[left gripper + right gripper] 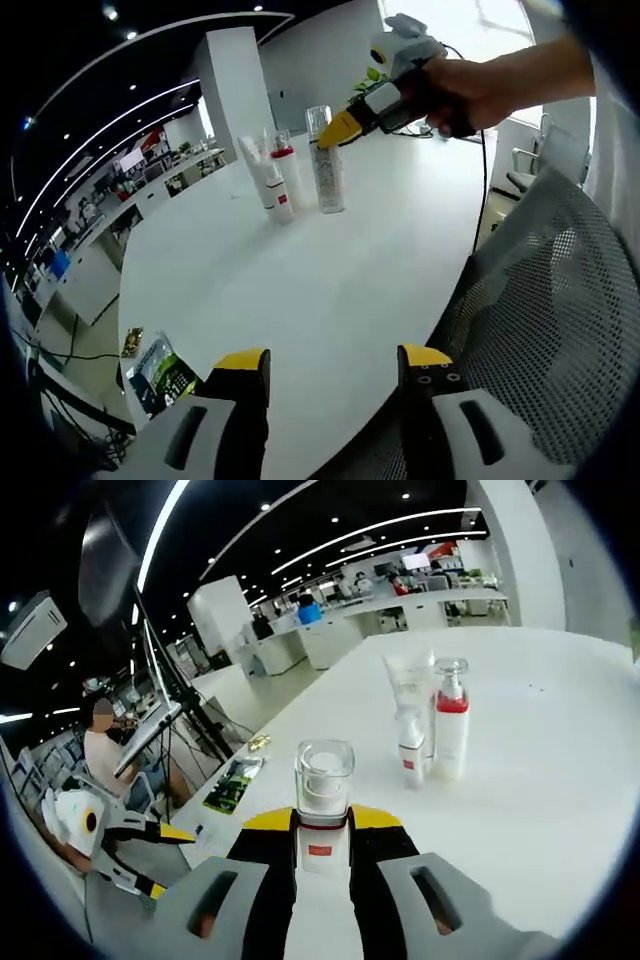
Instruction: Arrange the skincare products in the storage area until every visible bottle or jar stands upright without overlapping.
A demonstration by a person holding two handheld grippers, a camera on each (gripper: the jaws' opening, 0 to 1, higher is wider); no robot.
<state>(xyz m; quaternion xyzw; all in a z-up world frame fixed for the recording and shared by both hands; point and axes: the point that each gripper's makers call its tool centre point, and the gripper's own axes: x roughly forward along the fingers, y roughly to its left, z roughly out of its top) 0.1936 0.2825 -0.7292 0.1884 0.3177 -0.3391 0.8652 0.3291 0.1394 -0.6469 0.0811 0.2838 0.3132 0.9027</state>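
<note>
Three skincare items stand upright close together on the white table (330,290): a white tube (262,178), a pump bottle with a red band (286,172) and a tall clear bottle (328,175). My right gripper (336,129), held by a hand, is shut on the clear bottle near its top. In the right gripper view that clear-capped bottle (323,778) sits between my right gripper's (323,825) jaws, with the tube (409,712) and pump bottle (451,720) just beyond. My left gripper (335,365) hangs open over the table's near edge, well short of the bottles, with nothing in it.
A grey mesh chair (545,300) stands by the table's right side. A green printed packet (160,372) lies near the table's edge, also seen as the packet (232,782) in the right gripper view. My left gripper (150,860) shows there at lower left. Office desks lie behind.
</note>
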